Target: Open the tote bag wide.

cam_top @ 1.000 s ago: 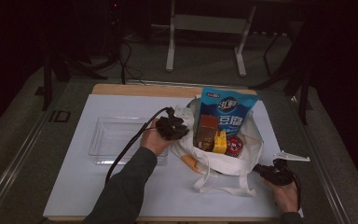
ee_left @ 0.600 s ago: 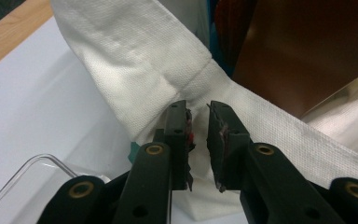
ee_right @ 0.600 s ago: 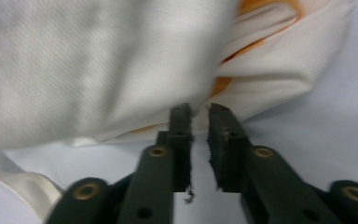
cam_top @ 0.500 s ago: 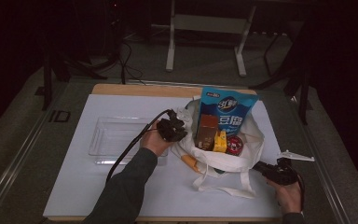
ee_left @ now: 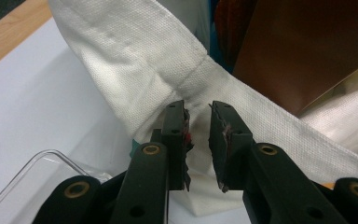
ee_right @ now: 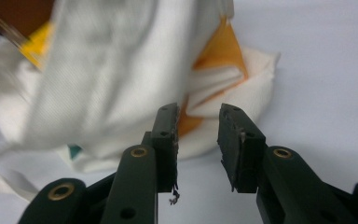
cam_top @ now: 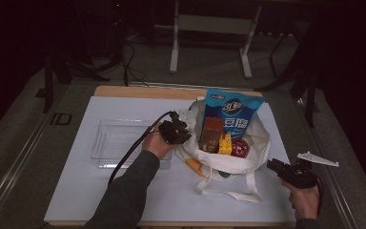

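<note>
A white tote bag (cam_top: 233, 164) stands on the white mat. It holds a blue snack pouch (cam_top: 233, 112), a brown box (cam_top: 212, 133), a yellow pack (cam_top: 226, 144) and a red round item (cam_top: 240, 148). My left gripper (cam_top: 185, 135) is at the bag's left rim. Its jaws (ee_left: 198, 109) stand narrowly apart, and the hem of the bag (ee_left: 135, 56) lies just past the tips, unpinched. My right gripper (cam_top: 270, 165) hovers off the bag's right side and points at it. Its jaws (ee_right: 198, 109) have just been opening, with nothing between them and the bag (ee_right: 98, 84) blurred beyond.
A clear plastic tray (cam_top: 114, 140) lies left of the bag, under my left hand. An orange pack (cam_top: 194, 165) pokes out at the bag's lower left. The bag's strap (cam_top: 228, 193) loops toward the table's front edge. Bare mat (cam_top: 124, 195) lies at the front left.
My right gripper has lifted slightly away from the bag's right side and its jaws have parted. The left hand has stayed at the bag's rim.
</note>
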The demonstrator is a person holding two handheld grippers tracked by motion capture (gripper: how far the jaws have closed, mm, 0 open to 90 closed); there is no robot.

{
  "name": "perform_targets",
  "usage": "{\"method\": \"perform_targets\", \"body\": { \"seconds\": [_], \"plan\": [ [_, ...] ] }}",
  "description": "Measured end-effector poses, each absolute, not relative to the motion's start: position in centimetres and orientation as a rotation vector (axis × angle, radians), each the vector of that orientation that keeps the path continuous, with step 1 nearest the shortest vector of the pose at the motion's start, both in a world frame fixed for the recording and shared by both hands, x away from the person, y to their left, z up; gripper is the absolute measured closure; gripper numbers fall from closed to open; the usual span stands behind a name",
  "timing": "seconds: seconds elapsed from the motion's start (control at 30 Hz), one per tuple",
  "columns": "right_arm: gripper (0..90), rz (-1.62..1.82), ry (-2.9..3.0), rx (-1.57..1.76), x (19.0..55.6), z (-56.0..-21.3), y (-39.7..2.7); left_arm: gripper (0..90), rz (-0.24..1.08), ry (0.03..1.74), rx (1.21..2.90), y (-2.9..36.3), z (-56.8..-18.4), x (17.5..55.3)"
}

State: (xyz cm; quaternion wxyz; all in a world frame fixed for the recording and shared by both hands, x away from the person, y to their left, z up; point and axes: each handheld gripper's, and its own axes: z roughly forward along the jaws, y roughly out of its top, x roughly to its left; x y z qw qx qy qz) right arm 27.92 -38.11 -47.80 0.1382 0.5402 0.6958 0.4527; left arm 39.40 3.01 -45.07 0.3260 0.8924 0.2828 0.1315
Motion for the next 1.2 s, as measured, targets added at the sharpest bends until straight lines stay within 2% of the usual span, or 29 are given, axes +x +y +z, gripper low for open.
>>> {"method": "perform_targets", "body": {
  "seconds": [0.1,0.17,0.27,0.33,0.53,0.83,1.0,1.2],
  "plan": [
    [67.0,1.354,1.979,1.549,27.9,-47.1,-38.3,76.3,0.346,0.742,2.339,2.9,-45.1,39.4],
    [61.8,1.393,1.958,1.528,28.1,-46.4,-38.1,76.4,0.347,0.742,2.339,2.9,-45.1,39.5],
    [60.6,1.426,1.956,1.519,29.1,-46.3,-37.9,76.5,0.344,0.745,2.343,2.8,-45.1,39.5],
    [63.6,1.425,1.961,1.525,29.4,-46.5,-37.8,76.7,0.344,0.751,2.340,2.8,-45.2,39.5],
    [85.5,1.419,1.997,1.565,31.1,-47.7,-36.9,77.2,0.337,0.758,2.365,2.4,-45.5,39.9],
    [88.1,1.326,2.006,1.623,31.9,-48.6,-36.5,77.9,0.330,0.771,2.413,1.4,-46.5,40.3],
    [88.5,1.225,2.038,1.693,32.9,-50.8,-35.9,78.5,0.320,0.774,2.438,1.1,-46.9,40.6],
    [87.9,1.132,2.085,1.675,33.3,-50.6,-35.5,78.7,0.319,0.782,2.442,0.9,-47.1,40.7]
  ]
}}
